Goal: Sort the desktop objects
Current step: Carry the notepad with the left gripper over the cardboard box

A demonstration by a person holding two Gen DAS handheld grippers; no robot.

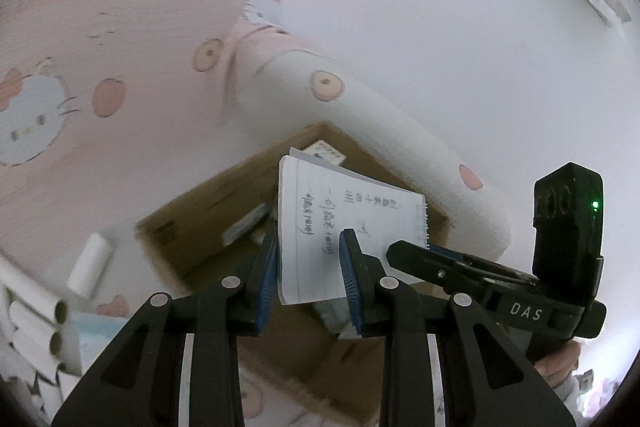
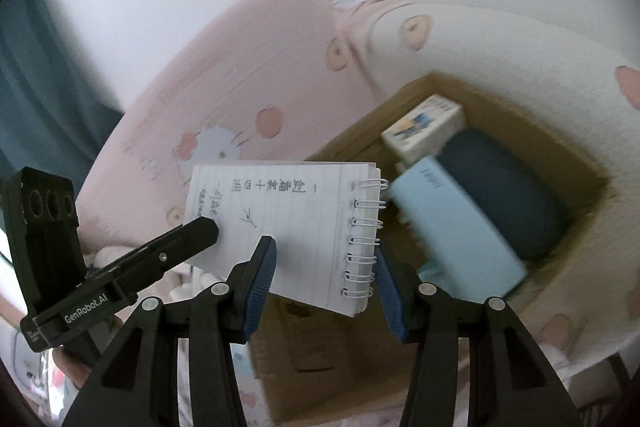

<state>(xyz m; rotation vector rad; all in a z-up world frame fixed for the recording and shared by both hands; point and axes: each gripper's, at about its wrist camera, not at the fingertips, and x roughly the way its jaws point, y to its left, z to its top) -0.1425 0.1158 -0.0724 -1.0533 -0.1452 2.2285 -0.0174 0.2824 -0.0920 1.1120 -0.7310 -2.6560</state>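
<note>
1. My left tool (image 1: 310, 273): blue pads clamped on the spiral notebook (image 1: 344, 231), gripping the edge away from the wire binding. The pad on the right of the left wrist view lies across the written page; the other pad sits behind it.

2. My right tool (image 2: 326, 281): clamped on the same notebook at the binding end. One pad presses on the lined page; the other pad sits at the white wire coils, contact there approx. only, since the coils hide it.

3. Notebook position: carried in the air btw. both tools, open to a lined page w/ handwriting, tilted, over the open cardboard box (image 2: 576, 163).

4. Box contents, right wrist view:
- light blue box (image 2: 460, 227), long, lying slanted;
- dark blue case (image 2: 504, 187), just beside it;
- white printed carton (image 2: 424, 127), at the far corner.
All are blurred; finer detail not readable.

5. Surroundings: the cardboard box rests against pink bedding w/ a cartoon cat print (image 1: 100, 39) and a white printed bolster (image 1: 360, 115). In the left wrist view, white paper tubes (image 1: 44, 323) lie at lower left, well apart from the box.

6. A hand (image 1: 560, 359) shows under my right tool at the lower right of the left wrist view.
</note>
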